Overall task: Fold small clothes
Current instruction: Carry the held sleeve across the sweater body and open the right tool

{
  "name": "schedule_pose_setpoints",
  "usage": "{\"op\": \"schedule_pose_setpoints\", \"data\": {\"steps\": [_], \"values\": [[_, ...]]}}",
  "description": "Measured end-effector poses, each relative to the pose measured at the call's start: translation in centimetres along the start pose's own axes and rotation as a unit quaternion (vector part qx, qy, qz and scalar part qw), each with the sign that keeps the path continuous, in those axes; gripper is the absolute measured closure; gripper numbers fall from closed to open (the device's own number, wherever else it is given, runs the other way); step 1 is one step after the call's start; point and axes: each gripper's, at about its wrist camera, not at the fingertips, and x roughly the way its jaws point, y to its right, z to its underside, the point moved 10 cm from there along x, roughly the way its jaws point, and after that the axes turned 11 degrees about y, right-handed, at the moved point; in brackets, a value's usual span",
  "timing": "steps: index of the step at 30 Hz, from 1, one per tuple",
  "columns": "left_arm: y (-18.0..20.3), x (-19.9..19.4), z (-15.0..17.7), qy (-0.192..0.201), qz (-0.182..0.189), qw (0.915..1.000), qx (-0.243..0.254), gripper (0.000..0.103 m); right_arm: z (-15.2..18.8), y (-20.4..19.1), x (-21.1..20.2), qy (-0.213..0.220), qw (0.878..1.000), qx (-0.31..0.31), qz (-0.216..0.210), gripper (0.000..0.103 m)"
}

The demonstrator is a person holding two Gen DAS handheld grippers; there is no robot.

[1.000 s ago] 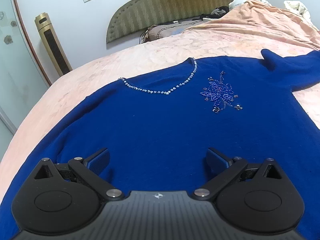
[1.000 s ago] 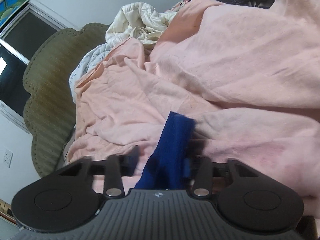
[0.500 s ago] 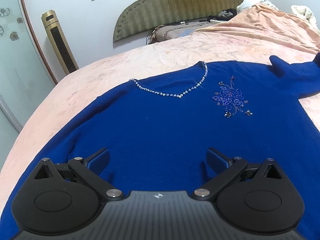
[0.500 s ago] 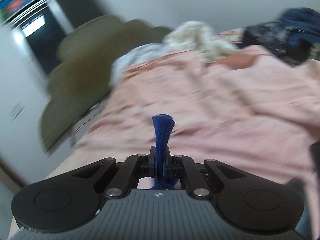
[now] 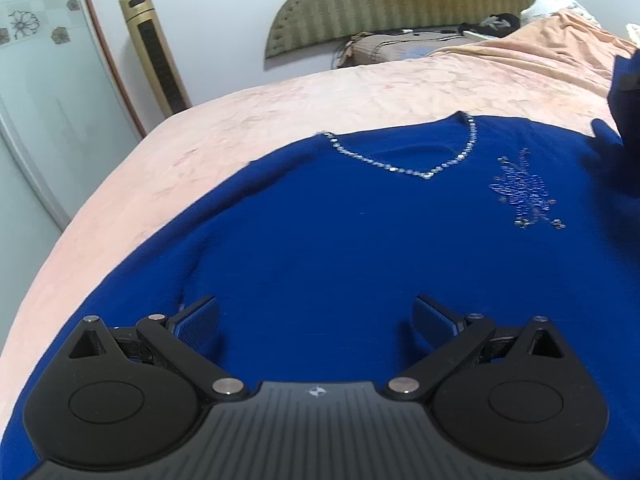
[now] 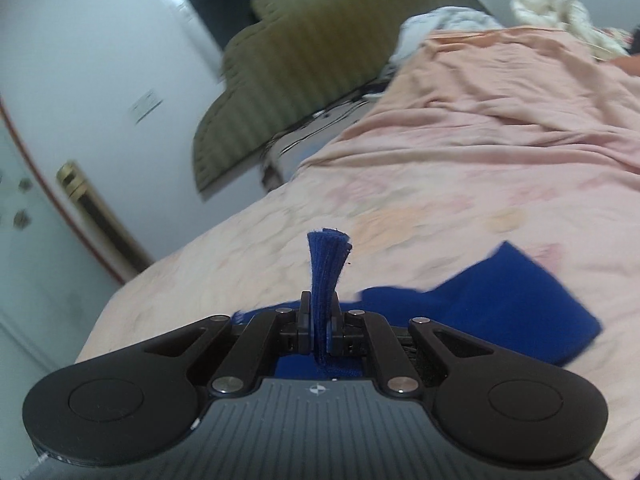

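Note:
A royal-blue sweater [image 5: 340, 240] with a beaded V-neckline [image 5: 424, 174] and a beaded flower [image 5: 524, 196] lies flat on a pink bed. My left gripper [image 5: 316, 318] is open and empty, low over the sweater's lower body. My right gripper [image 6: 320, 322] is shut on the sweater's sleeve end [image 6: 327, 260], which sticks up between its fingers. The rest of that sleeve [image 6: 500, 304] drapes to the right below it. In the left wrist view the lifted sleeve [image 5: 624, 128] shows dark at the right edge.
Pink bedsheet [image 5: 280, 120] with a rumpled pink blanket [image 6: 500, 100] and heaped cream and white laundry [image 6: 552, 4] at the far side. An olive headboard [image 5: 400, 4] leans on the wall. A gold tower fan [image 5: 154, 48] stands by a glass door at the left.
My right gripper closed on the sleeve end, lifted it and swung left toward the sweater body. My left gripper stayed open and shifted slightly over the sweater.

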Motion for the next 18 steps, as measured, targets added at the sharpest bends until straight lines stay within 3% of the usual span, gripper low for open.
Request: {"op": "schedule_pose_setpoints", "data": {"steps": [18], "values": [[-3.7,0.8,1.9,-0.022,-0.016,0.9993,-0.025,0.000,7.4,-13.8,2.8,-0.069,0.994,0.000,-0.084,0.093]]}}
